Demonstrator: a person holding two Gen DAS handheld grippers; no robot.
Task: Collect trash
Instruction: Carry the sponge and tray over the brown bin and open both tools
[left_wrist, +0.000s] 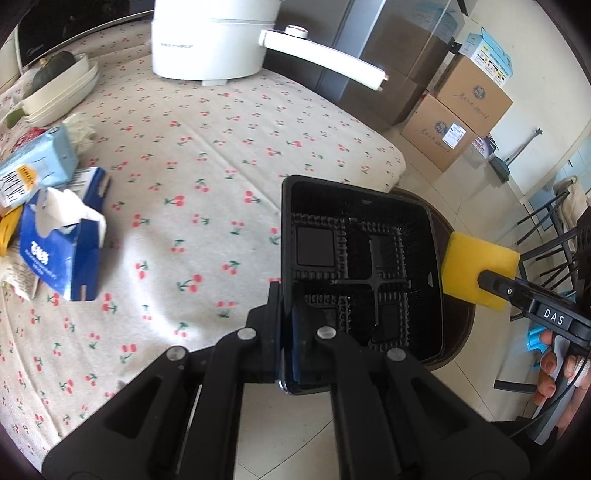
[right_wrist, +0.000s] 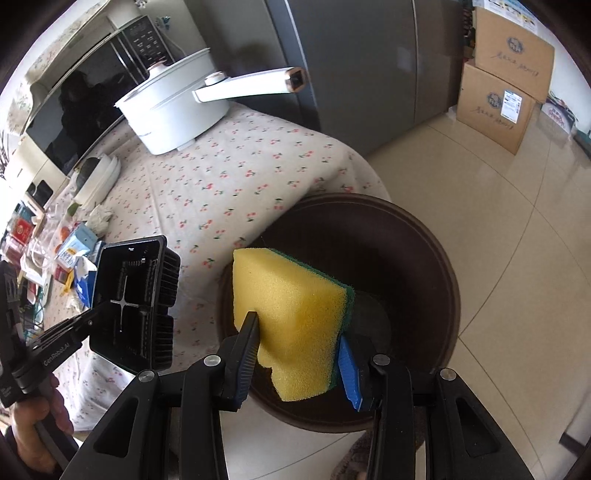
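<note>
cherry-print tablecloth (left_wrist: 177, 177) fills the left wrist view; grey fridge (right_wrist: 362, 62) upper centre of the right wrist view, two stacked cardboard boxes (right_wrist: 502, 85) upper right, tiled floor. one white pot (left_wrist: 210, 37) top centre. round brown bin (right_wrist: 413, 258) at the table edge. left gripper (left_wrist: 286, 325), marked "genrobot.ai", clamps one black tray (left_wrist: 362, 273) at centre; right gripper (right_wrist: 295, 354), marked "das", pinches one yellow sponge (right_wrist: 291, 306) over the bin.

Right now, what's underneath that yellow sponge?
Below the yellow sponge, held by the right gripper, sits a dark brown round bin. Its visible inside looks bare; the sponge hides part of its bottom.
</note>
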